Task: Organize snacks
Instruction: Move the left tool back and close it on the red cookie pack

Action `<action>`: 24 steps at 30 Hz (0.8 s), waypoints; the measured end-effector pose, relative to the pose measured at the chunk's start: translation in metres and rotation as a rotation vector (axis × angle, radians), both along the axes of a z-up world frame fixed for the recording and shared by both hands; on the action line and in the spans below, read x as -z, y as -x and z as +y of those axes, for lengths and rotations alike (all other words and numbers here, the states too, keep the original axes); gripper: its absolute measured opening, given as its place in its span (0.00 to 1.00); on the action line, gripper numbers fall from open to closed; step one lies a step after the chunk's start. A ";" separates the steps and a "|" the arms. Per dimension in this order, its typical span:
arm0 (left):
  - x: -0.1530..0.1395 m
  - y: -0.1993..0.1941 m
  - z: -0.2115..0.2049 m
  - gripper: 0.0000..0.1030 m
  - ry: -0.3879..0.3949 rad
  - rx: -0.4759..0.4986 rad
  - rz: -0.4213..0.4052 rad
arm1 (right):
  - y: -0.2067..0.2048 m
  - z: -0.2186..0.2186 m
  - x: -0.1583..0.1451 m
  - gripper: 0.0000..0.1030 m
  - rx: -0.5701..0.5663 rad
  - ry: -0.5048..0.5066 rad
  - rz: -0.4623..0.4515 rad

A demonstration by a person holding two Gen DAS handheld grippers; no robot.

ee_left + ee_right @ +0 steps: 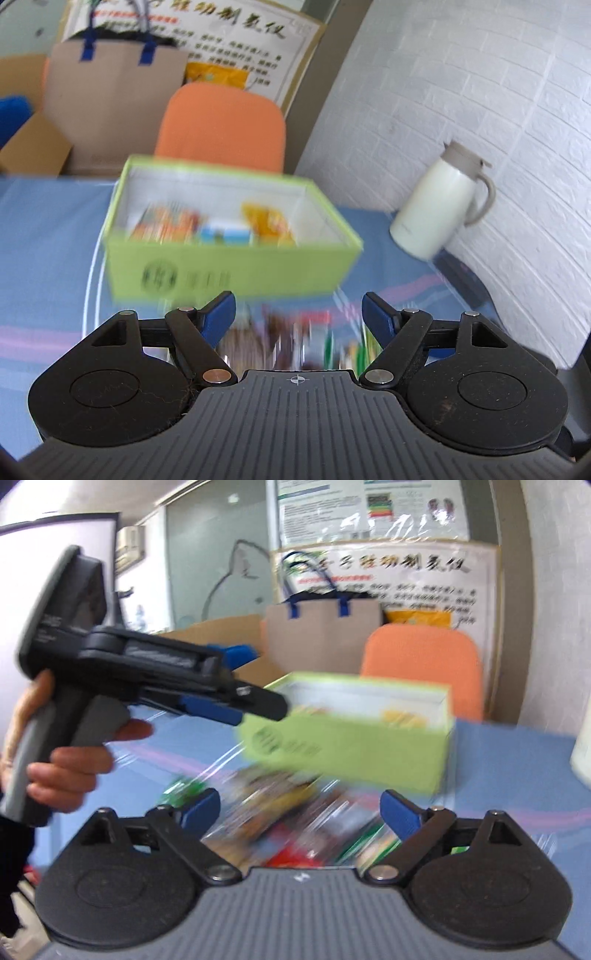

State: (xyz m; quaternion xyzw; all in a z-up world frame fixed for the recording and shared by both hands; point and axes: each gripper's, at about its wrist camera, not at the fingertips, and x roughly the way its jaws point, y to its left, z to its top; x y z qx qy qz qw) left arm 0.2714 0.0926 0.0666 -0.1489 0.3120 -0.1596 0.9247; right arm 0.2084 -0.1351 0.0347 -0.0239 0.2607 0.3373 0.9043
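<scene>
white jug point(439, 206) right of green box point(229, 269), orange chair point(221, 125) behind

Green box point(236, 273): looking like matt cardboard, white paper-like lining showing inside. Snack packets point(295, 823) in front of it: glossy film, catching streaks of light; blurred, so print is not readable. Table cover point(44, 240): reading as blue cloth lying under a clear, shiny plastic sheet. Left gripper point(298, 314): matt black plastic body, ribbed grey top, bright metal pins, blue fingertip pads point(221, 314) appearing smooth and matt. Right gripper point(300, 812): showing the same finishes. White jug point(439, 206): smooth, softly glossy body; matt beige lid. Chair back point(221, 125): showing orange woven cloth. Wall point(480, 92): looking like matt white embossed brick pattern. Brown paper bag point(114, 88): matt.
</scene>
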 end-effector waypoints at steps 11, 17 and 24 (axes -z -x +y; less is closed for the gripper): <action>0.056 0.080 0.009 0.61 0.038 0.037 0.152 | 0.088 0.032 0.058 0.91 -0.055 -0.135 0.269; 0.068 0.059 -0.003 0.51 0.008 0.160 0.222 | 0.076 0.046 0.061 0.91 -0.003 -0.040 0.216; 0.082 0.084 0.000 0.48 0.052 0.187 0.258 | 0.071 0.064 0.061 0.91 -0.037 0.070 0.148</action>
